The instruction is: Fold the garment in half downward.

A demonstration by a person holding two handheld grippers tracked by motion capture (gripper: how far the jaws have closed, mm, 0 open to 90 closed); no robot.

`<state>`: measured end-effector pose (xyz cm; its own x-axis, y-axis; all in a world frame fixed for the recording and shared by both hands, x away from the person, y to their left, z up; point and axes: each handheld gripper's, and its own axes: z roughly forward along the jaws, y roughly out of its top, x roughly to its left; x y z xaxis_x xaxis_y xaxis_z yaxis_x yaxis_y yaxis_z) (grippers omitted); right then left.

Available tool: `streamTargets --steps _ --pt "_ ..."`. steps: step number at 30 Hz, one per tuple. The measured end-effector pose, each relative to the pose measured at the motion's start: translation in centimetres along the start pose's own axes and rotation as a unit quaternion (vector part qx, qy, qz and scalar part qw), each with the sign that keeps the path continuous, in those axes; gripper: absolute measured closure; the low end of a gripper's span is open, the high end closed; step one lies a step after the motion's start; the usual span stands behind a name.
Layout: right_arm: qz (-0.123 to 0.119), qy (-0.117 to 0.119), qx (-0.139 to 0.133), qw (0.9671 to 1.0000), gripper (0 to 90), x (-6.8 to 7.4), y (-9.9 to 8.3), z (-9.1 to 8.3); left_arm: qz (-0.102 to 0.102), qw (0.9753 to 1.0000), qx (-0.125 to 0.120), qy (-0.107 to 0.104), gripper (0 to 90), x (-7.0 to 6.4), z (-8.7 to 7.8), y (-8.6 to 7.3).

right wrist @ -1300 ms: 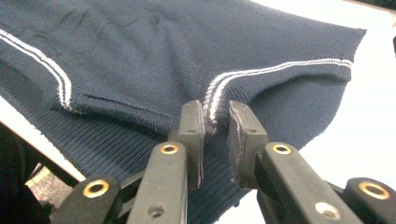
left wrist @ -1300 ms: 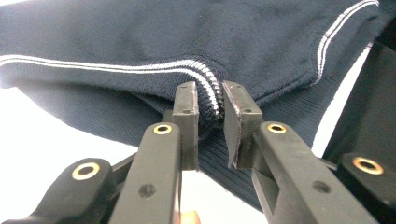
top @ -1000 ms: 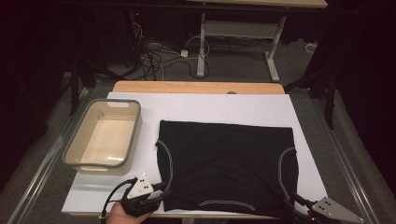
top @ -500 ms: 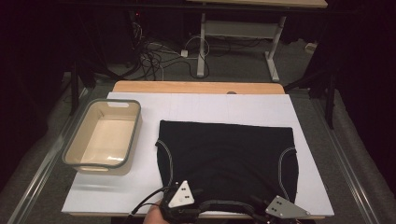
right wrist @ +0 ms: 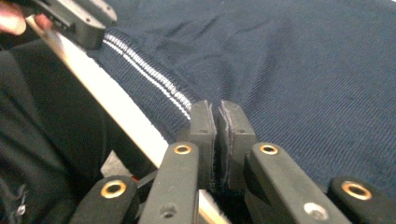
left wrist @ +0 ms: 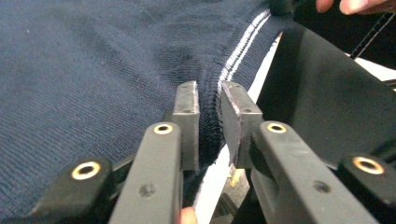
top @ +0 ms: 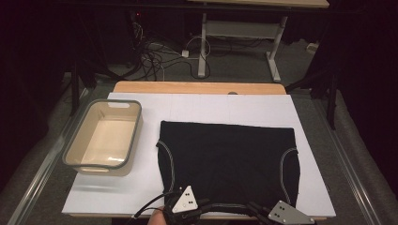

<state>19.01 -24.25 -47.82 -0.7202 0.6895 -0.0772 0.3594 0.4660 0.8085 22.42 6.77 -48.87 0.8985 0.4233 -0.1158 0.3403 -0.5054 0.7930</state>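
A dark navy garment (top: 230, 154) with a white-striped ribbed hem lies flat on the white board (top: 225, 110). Both grippers are at its near edge, close together. My left gripper (top: 206, 205) points along the hem, and in the left gripper view its jaws (left wrist: 208, 100) pinch the ribbed hem of the garment (left wrist: 93, 70). My right gripper (top: 256, 209) comes in from the right. Its jaws (right wrist: 218, 112) are pressed together on the hem of the garment (right wrist: 303, 60), just past the white stripes. The left gripper (right wrist: 79, 18) shows at the top left of the right gripper view.
A beige bin with a grey rim (top: 75, 145) stands empty on the board's left side. A wooden table edge (top: 197, 87) runs behind the board. Desk legs and cables lie on the floor beyond. A hand's fingers (left wrist: 355, 4) show at the top right.
Both grippers have moved inward along the near edge, the left one to the right and the right one to the left. They now sit close together on the hem.
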Motion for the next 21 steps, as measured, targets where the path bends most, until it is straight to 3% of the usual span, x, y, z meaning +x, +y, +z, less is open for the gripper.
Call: streamTargets --steps 2,5,13,15,18,21 --pt "0.005 0.006 0.007 0.9999 77.6 -0.1 -0.2 0.3 -0.007 0.9999 -0.007 -0.004 64.8 0.3 -0.1 -0.1" --pt "0.021 0.017 -0.014 0.9995 61.6 -0.3 0.1 0.0 -0.012 0.9994 -0.032 -0.003 54.8 0.8 -0.7 0.0" --pt "0.06 -0.012 -0.038 0.9974 30.6 -2.2 1.0 0.6 -0.043 0.9969 -0.065 0.011 35.0 3.8 -2.3 0.1" --pt "0.052 -0.02 -0.034 0.9978 23.7 -2.4 1.5 1.2 -0.05 0.996 -0.07 0.022 30.5 4.8 -2.7 0.1" --pt "0.052 -0.024 -0.034 0.9978 17.8 -2.7 2.2 1.8 -0.059 0.9945 -0.077 0.041 25.6 6.5 -3.3 -0.1" --pt "0.049 -0.036 -0.041 0.9973 15.8 -3.3 3.1 2.6 -0.081 0.9915 -0.091 0.047 19.1 8.3 -3.9 -0.3"
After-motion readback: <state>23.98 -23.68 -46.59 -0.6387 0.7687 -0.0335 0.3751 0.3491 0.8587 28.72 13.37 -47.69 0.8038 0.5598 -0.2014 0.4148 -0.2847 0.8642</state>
